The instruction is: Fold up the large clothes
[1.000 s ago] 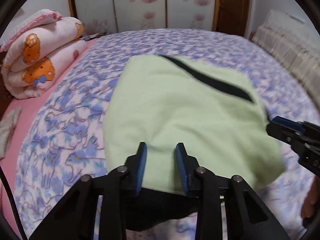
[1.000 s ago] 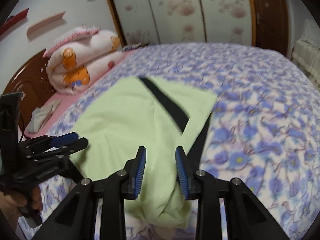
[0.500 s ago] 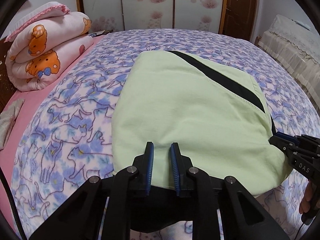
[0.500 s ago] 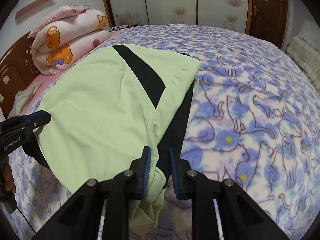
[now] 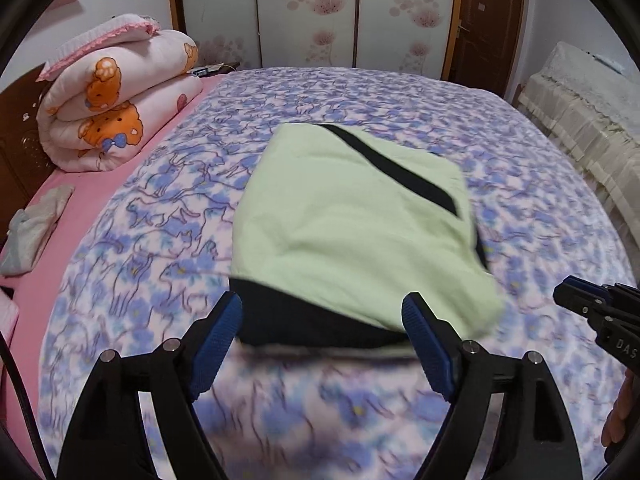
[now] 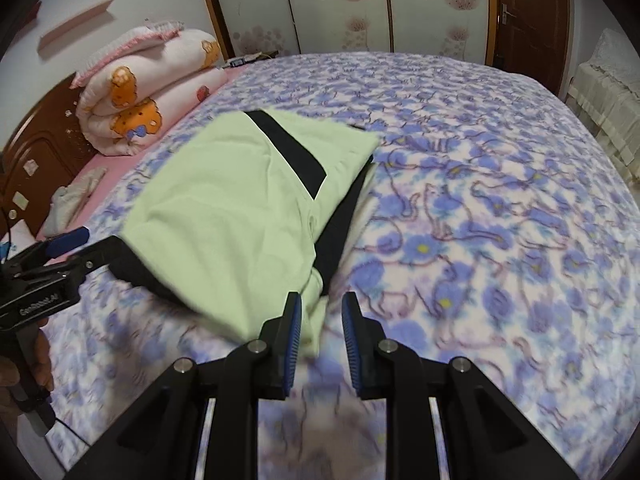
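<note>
Both claws have let go and pulled back since half a second ago! Across the bed point(image 5: 360, 96), with its blue cat-print blanket, the folded garment point(image 5: 344, 232) lies flat near the middle, pale green with a black stripe, black lining showing at its near edge. Over by the headboard sits a rolled quilt point(image 5: 116, 100). Left claw point(image 5: 322, 340) is spread wide, just short of that near edge, gripping nothing. Right claw point(image 6: 320, 334) stands narrowly parted at the garment's near corner, nothing between its pads.
</note>
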`<state>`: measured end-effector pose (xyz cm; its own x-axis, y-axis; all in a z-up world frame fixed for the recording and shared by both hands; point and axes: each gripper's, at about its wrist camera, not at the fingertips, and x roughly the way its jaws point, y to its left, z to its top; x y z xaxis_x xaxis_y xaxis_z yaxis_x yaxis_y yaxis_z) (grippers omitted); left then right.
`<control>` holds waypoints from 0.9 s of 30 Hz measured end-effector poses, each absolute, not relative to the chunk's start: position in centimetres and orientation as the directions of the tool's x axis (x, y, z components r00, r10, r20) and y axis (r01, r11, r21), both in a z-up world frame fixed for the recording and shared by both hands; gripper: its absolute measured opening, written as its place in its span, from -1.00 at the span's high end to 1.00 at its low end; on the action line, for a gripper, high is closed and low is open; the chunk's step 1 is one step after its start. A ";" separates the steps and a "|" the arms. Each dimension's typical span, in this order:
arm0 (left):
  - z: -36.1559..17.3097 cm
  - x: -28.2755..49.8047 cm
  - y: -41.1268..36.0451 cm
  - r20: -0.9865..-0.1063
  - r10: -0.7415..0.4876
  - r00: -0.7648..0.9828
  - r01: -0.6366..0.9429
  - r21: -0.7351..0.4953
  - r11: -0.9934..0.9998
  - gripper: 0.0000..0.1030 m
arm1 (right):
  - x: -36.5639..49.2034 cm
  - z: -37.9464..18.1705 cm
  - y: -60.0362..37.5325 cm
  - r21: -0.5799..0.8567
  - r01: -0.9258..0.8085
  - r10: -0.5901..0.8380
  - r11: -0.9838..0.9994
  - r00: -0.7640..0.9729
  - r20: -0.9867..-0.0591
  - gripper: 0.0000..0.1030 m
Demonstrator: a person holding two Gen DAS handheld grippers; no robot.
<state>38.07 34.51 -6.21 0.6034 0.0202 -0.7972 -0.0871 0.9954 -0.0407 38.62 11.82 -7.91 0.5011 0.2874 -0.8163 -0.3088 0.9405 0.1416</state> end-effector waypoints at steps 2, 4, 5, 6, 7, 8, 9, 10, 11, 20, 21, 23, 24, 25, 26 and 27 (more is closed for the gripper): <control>-4.4 36.0 33.1 -0.798 0.020 0.602 -0.084 -0.038 0.996 -0.64 | 36.6 -5.8 10.3 0.155 -0.309 0.301 0.938 0.507 -0.808 0.60; -2.5 33.7 31.6 -0.791 0.010 0.611 -0.074 -0.044 0.996 -0.73 | 34.4 -3.5 8.8 0.158 -0.314 0.307 0.936 0.512 -0.803 0.56; -1.5 32.5 30.9 -0.784 0.005 0.621 -0.068 -0.048 0.997 -0.76 | 32.9 -2.2 7.8 0.154 -0.316 0.306 0.936 0.517 -0.800 0.47; -0.4 31.1 30.0 -0.775 0.004 0.632 -0.066 -0.048 0.997 -0.78 | 31.8 -1.2 7.2 0.149 -0.316 0.303 0.937 0.523 -0.797 0.36; 0.8 29.6 29.1 -0.767 -0.001 0.642 -0.060 -0.052 0.997 -0.79 | 30.5 -0.1 6.3 0.143 -0.317 0.300 0.938 0.531 -0.792 0.30; 1.9 28.1 28.2 -0.759 -0.015 0.651 -0.050 -0.063 0.997 -0.79 | 29.7 0.7 5.7 0.138 -0.318 0.298 0.938 0.538 -0.789 0.18; 2.9 26.8 27.4 -0.753 -0.024 0.658 -0.045 -0.071 0.996 -0.80 | 28.3 1.8 4.8 0.133 -0.319 0.297 0.938 0.546 -0.783 0.12; 3.6 25.7 26.7 -0.751 -0.031 0.660 -0.042 -0.078 0.996 -0.80 | 27.2 2.7 4.2 0.131 -0.322 0.299 0.938 0.552 -0.778 0.11; 4.5 24.5 25.9 -0.752 -0.043 0.658 -0.035 -0.087 0.996 -0.80 | 26.0 3.5 3.5 0.131 -0.327 0.303 0.936 0.556 -0.774 0.10; 9.6 15.3 19.5 -0.739 -0.095 0.667 0.005 -0.123 0.992 -0.81 | 16.7 7.8 -1.7 0.125 -0.341 0.312 0.932 0.573 -0.758 0.10; 9.9 14.4 18.8 -0.737 -0.097 0.669 0.011 -0.121 0.993 -0.81 | 16.1 8.0 -2.0 0.125 -0.343 0.313 0.931 0.572 -0.758 0.10; 10.3 12.7 17.6 -0.733 -0.101 0.673 0.019 -0.120 0.993 -0.81 | 14.7 8.2 -2.7 0.123 -0.346 0.314 0.930 0.572 -0.758 0.10; 10.4 11.8 17.0 -0.729 -0.105 0.676 0.022 -0.123 0.992 -0.81 | 14.1 8.2 -2.9 0.121 -0.348 0.314 0.930 0.575 -0.756 0.10; 10.4 11.0 16.5 -0.726 -0.106 0.679 0.023 -0.123 0.992 -0.81 | 13.3 8.2 -3.2 0.117 -0.350 0.312 0.930 0.579 -0.753 0.10; 10.4 10.5 16.1 -0.724 -0.106 0.682 0.024 -0.124 0.992 -0.81 | 12.8 8.2 -3.4 0.111 -0.351 0.310 0.930 0.583 -0.752 0.10; 10.3 9.8 15.6 -0.720 -0.106 0.686 0.023 -0.124 0.992 -0.81 | 12.0 8.0 -3.6 0.107 -0.349 0.306 0.931 0.587 -0.749 0.10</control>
<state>9.76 15.64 10.27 0.6858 -0.1060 -0.7200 0.0228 0.9920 -0.1244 12.04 -3.58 8.04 0.5869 0.3063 -0.7495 -0.3494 0.9309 0.1068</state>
